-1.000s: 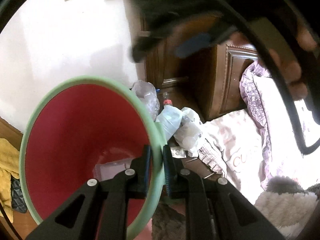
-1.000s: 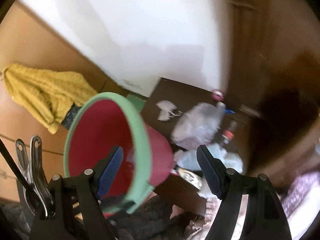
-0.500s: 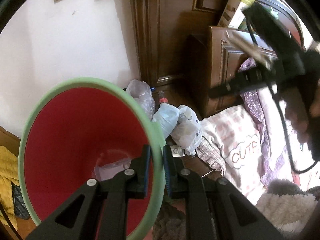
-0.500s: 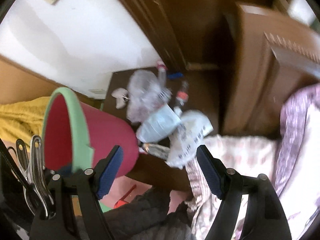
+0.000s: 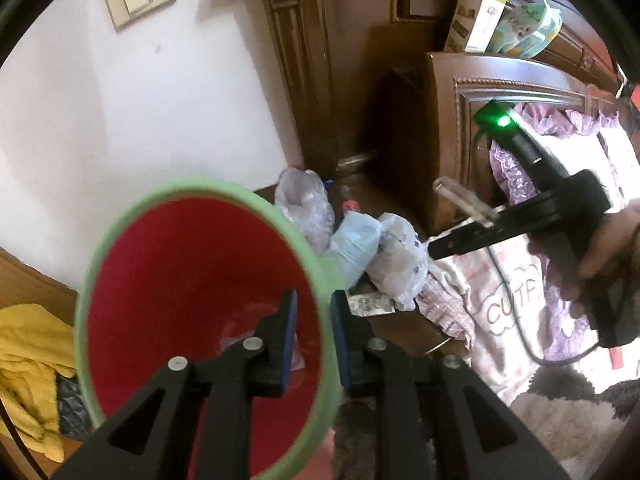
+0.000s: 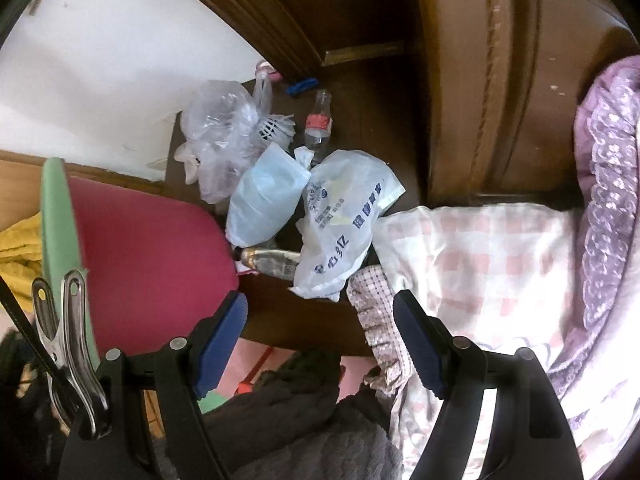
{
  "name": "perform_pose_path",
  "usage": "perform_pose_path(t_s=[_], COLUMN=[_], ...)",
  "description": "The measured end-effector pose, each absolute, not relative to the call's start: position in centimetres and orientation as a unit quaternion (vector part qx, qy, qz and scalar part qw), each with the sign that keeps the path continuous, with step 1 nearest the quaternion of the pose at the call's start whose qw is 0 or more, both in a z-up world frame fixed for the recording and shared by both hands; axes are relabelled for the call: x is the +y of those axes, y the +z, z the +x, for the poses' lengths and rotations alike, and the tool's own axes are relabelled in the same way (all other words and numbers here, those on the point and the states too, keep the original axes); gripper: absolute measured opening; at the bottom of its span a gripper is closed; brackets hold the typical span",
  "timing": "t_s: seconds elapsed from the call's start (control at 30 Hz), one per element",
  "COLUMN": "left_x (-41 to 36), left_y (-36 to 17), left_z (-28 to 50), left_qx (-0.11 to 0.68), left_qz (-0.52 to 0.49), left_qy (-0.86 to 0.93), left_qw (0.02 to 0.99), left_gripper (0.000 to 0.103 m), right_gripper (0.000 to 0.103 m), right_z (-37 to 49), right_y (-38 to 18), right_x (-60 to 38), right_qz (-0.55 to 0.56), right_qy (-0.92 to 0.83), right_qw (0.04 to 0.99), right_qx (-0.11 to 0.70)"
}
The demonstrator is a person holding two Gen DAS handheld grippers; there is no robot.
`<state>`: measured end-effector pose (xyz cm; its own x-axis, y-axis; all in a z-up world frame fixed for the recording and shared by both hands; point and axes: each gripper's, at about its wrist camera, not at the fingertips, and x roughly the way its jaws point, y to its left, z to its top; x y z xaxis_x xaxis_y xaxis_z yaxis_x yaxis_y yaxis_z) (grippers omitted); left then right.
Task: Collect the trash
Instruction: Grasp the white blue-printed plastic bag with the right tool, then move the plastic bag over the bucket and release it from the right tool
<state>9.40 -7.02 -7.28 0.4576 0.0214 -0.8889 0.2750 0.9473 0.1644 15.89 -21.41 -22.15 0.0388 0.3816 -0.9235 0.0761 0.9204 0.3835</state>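
Note:
A red bin with a pale green rim (image 5: 200,192) fills the left wrist view. My left gripper (image 5: 314,308) straddles that rim; its jaws are opening, and the inner pad stands off the rim. A pile of trash lies beyond on a dark wooden top: a clear plastic bag (image 6: 220,136), a pale blue bag (image 6: 268,196), a white printed bag (image 6: 348,220), a bottle with a red label (image 6: 318,124) and a silver wrapper (image 6: 272,260). My right gripper (image 6: 318,300) hangs open and empty just short of the white bag, beside the bin (image 6: 152,264).
Pink checked bedding (image 6: 480,256) and a purple lace pillow (image 6: 608,168) lie right of the pile. A carved wooden headboard (image 5: 460,120) stands behind, with boxes (image 5: 480,12) on it. A yellow cloth (image 5: 28,344) is at the left, grey fleece (image 6: 300,432) below.
My right gripper has come down and rolled toward the trash pile, still open. My left jaws have spread a little on the bin's rim, and the bin has shifted.

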Motion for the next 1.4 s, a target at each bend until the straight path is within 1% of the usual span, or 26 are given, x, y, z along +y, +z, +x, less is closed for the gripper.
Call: perform_pose_path(t_s=[0.23,0.37,0.4,0.43,0.47,0.5,0.53,0.57,0.6,0.63,0.73,0.9,0.97,1.03,1.07,1.1,1.13,1.17,1.2,1.23,1.27,1.4], left_x=[-5.1,-2.5,-1.0,-0.1,1.1,2.8,3.8,5.2,6.1,7.4,9.6,11.9,12.2,12.9,13.2,13.5,14.0,14.3,14.5,14.5,14.5,14.5], left_y=[-6.0,-4.9,-4.5,-4.2,-3.8,-3.1,-2.7,-2.2,-1.9,-1.8,-2.6,-5.5,-5.9,-6.3,-6.3,-6.2,-6.2,-6.5,-6.8,-7.4,-7.8,-8.0], left_z=[9.2,7.8,7.2,6.8,6.3,5.6,5.2,4.7,4.3,3.9,3.7,3.8,3.6,3.4,3.2,2.9,2.7,2.5,2.5,2.8,3.0,3.4], left_qx=[0.539,0.552,0.554,0.555,0.553,0.546,0.539,0.530,0.523,0.515,0.522,0.554,0.559,0.565,0.562,0.558,0.554,0.555,0.560,0.572,0.578,0.570], left_qz=[0.112,0.070,0.045,0.028,0.005,-0.027,-0.048,-0.074,-0.092,-0.114,-0.155,-0.191,-0.173,-0.184,-0.194,-0.205,-0.216,-0.229,-0.236,-0.236,-0.241,-0.247], left_qy=[-0.047,-0.027,-0.013,-0.001,0.015,0.037,0.051,0.070,0.085,0.107,0.136,0.176,0.197,0.209,0.215,0.222,0.227,0.223,0.217,0.212,0.204,0.208], left_qw=[0.834,0.830,0.831,0.831,0.833,0.837,0.839,0.842,0.843,0.843,0.828,0.791,0.787,0.776,0.775,0.773,0.771,0.768,0.764,0.756,0.752,0.756], left_gripper=[0.018,0.018,0.018,0.023,0.025,0.027,0.028,0.029,0.035,0.038,0.039,0.038,0.034,0.030,0.030,0.030,0.036,0.039,0.039,0.026,0.024,0.022], right_gripper=[0.078,0.077,0.077,0.077,0.072,0.063,0.034,0.013,0.008,0.002,0.001,0.001,0.001,0.001,0.001,0.001,0.001,0.001,0.001,0.001,0.001,0.001], right_z=[17.9,18.1,18.2,18.2,18.3,18.3,18.4,18.4,18.3,18.3,18.1,17.5,17.2,16.8,16.7,16.5,16.2,16.1,15.8,15.6,15.2,15.0], right_y=[-26.1,-28.4,-28.9,-29.4,-29.9,-30.3,-30.9,-31.4,-31.8,-32.1,-31.2,-26.4,-23.6,-20.6,-19.6,-18.2,-16.4,-15.2,-13.8,-12.9,-11.5,-7.0], right_x=[-19.9,-19.7,-19.7,-19.7,-19.6,-19.6,-19.4,-19.4,-19.5,-19.6,-20.3,-21.2,-21.5,-21.4,-21.2,-21.0,-20.7,-20.4,-20.1,-19.9,-19.5,-17.0], right_qz=[0.163,0.193,0.200,0.206,0.211,0.216,0.224,0.227,0.230,0.240,0.268,0.260,0.253,0.231,0.222,0.210,0.195,0.186,0.176,0.168,0.156,0.120], right_qy=[0.091,0.079,0.076,0.072,0.069,0.069,0.068,0.061,0.053,0.050,0.049,0.071,0.091,0.110,0.115,0.123,0.135,0.143,0.153,0.161,0.173,0.210], right_qw=[0.679,0.654,0.649,0.645,0.642,0.640,0.631,0.623,0.616,0.609,0.623,0.673,0.694,0.716,0.724,0.733,0.745,0.753,0.760,0.766,0.774,0.799], right_qx=[0.710,0.727,0.730,0.732,0.734,0.735,0.740,0.746,0.752,0.754,0.733,0.688,0.668,0.649,0.643,0.635,0.624,0.615,0.606,0.599,0.588,0.551])
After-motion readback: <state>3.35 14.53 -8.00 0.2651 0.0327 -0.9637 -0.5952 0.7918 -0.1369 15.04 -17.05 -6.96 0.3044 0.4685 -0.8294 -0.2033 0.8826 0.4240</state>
